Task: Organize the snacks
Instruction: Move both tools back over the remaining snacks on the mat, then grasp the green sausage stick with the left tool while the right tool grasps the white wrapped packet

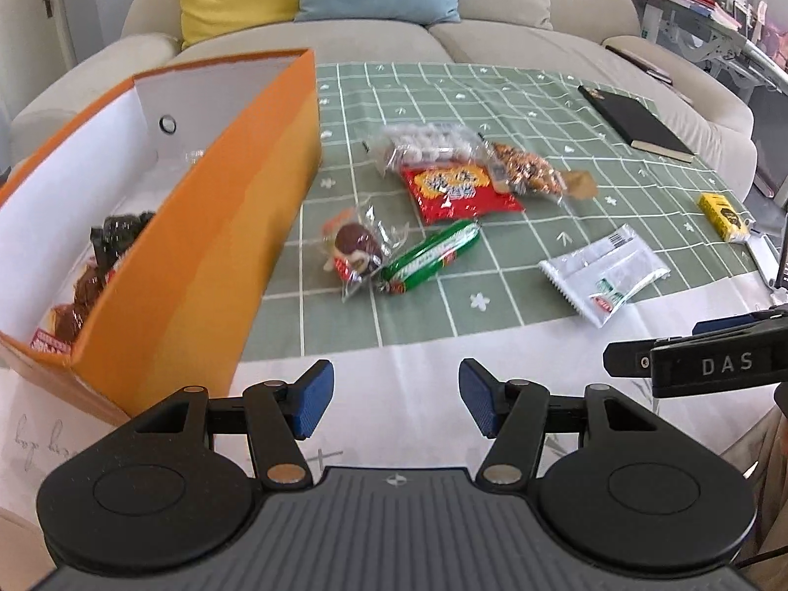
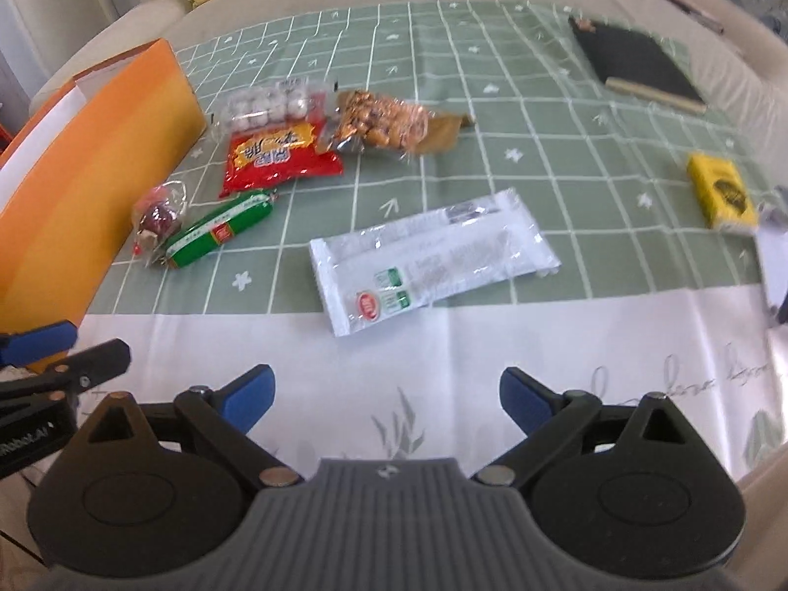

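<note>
An orange box (image 1: 207,246) with a white inside stands at the left and holds dark wrapped snacks (image 1: 93,276); it also shows in the right wrist view (image 2: 88,162). On the green checked cloth lie a red packet (image 1: 458,192), a green sausage (image 1: 428,256), a clear pack with a dark round snack (image 1: 354,246), a pack of white balls (image 1: 428,143), a brown nut pack (image 1: 527,172) and a white packet (image 1: 606,271). The white packet (image 2: 433,261) lies nearest my right gripper (image 2: 386,399), which is open and empty. My left gripper (image 1: 394,399) is open and empty, just right of the box's near corner.
A black notebook (image 1: 640,123) lies at the far right of the cloth and a yellow box (image 1: 724,216) near the right edge. A beige sofa (image 1: 443,34) with yellow and blue cushions stands behind the table. The near table strip is white cloth (image 2: 443,344).
</note>
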`<control>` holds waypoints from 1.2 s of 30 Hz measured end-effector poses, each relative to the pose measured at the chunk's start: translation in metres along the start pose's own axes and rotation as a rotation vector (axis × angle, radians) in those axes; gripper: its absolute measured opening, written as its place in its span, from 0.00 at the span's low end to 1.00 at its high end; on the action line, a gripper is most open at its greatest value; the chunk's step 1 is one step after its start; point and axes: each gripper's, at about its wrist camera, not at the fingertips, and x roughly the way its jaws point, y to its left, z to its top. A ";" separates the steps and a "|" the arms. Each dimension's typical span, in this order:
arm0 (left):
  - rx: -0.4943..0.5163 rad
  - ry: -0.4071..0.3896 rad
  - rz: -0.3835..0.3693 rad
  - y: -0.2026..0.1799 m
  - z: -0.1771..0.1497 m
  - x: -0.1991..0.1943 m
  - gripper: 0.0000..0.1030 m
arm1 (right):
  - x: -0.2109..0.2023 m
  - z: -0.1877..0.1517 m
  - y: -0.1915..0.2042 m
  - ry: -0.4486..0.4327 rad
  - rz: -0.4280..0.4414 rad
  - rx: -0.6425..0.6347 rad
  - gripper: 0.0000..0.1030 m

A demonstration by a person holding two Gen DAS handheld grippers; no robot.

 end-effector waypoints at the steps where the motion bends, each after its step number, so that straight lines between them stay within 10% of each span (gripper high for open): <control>1: -0.004 0.003 -0.003 0.001 -0.001 0.001 0.67 | 0.001 0.000 0.000 0.001 0.012 0.004 0.92; 24: 0.352 -0.137 0.010 -0.032 0.046 0.050 0.67 | 0.051 0.055 -0.015 -0.052 0.021 0.161 0.93; 36: 0.483 -0.025 -0.030 -0.048 0.059 0.084 0.51 | 0.067 0.069 0.005 -0.116 -0.046 -0.019 0.74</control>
